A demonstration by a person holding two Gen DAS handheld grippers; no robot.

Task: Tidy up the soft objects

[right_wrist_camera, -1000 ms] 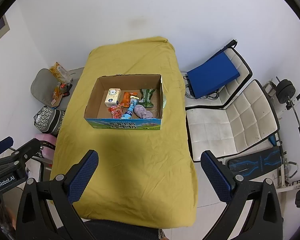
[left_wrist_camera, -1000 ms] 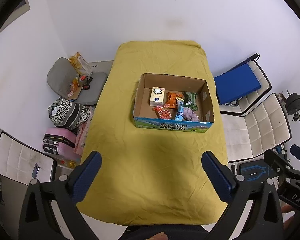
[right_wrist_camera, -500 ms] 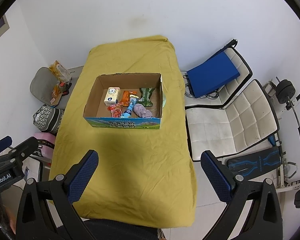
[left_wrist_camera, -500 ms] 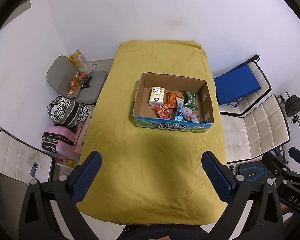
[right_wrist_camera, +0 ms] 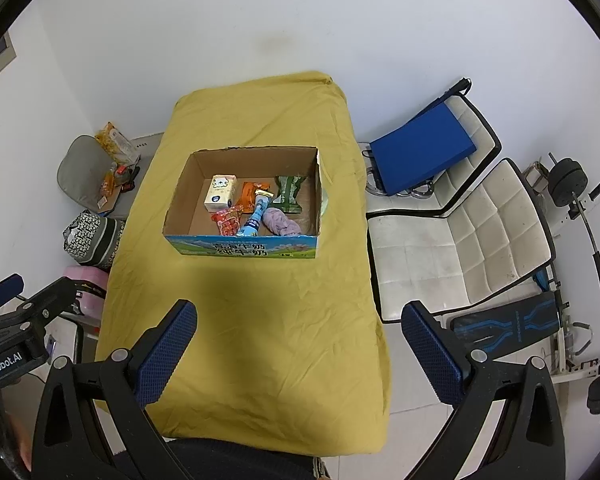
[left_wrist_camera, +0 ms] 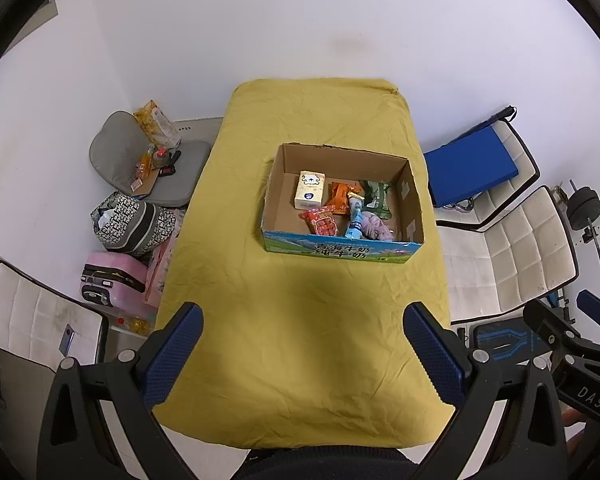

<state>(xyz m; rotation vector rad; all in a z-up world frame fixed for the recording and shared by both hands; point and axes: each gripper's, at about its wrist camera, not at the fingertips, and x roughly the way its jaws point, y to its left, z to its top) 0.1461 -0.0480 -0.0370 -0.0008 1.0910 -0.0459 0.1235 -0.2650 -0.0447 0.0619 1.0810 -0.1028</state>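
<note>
Both hand-held grippers stay wide, empty; cardboard box unmoved.

From my feed, plain white walls enclose a table under a yellow cloth. Off the table's right edge stand two white padded chairs, one carrying a blue cushion. Off its left edge, a grey seat pad lies on the pale tiled floor.

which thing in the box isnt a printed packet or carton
The lilac crumpled cloth, a bare soft bundle by the cardboard box's front wall; the others are printed packaging.
</note>
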